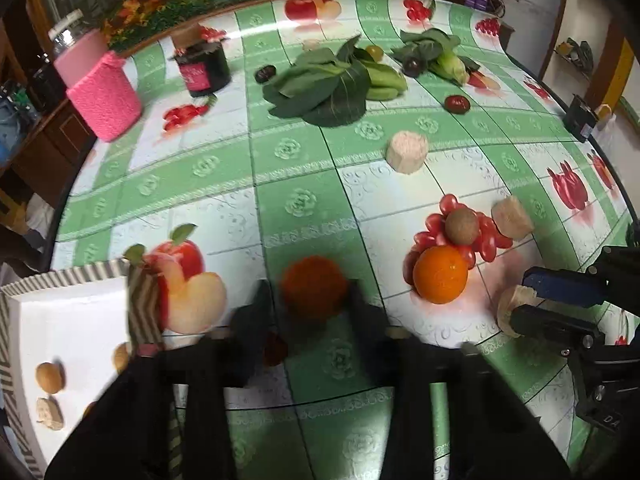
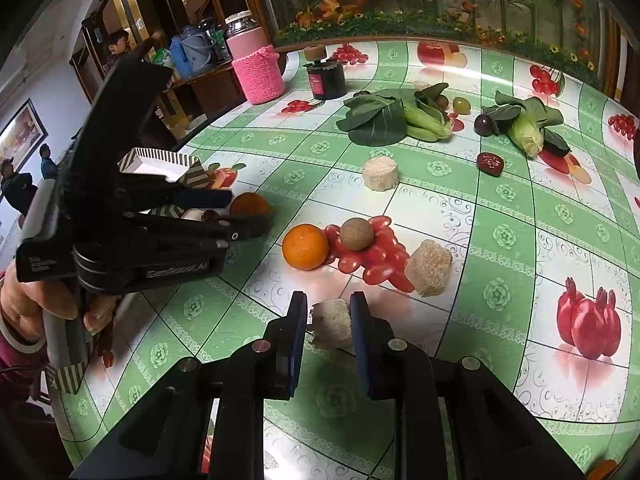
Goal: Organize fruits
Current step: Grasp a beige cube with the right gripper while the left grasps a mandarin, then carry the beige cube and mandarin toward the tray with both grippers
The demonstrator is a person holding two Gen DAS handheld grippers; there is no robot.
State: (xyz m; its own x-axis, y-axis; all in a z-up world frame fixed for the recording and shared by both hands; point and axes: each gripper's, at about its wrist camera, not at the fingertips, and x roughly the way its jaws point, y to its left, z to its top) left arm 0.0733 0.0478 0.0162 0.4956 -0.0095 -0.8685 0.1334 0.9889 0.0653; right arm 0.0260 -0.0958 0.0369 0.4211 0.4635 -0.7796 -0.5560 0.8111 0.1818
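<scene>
White box (image 1: 72, 320) waited at the desk's (image 1: 304, 168) left edge, two pieces already inside | left tongs (image 1: 312, 300) gripped an orange fruit (image 1: 314, 290) just beside it, seemingly box-bound | right tongs (image 2: 329, 322) closed on a pale chunk (image 2: 331, 324) resting on the cloth, probably next.

Tablecloth (image 2: 500, 208): you see green-and-white checks with printed red fruit.
Box (image 1: 60, 320): white, grey-striped rim.
Orange (image 2: 305, 247): bright orange.
</scene>
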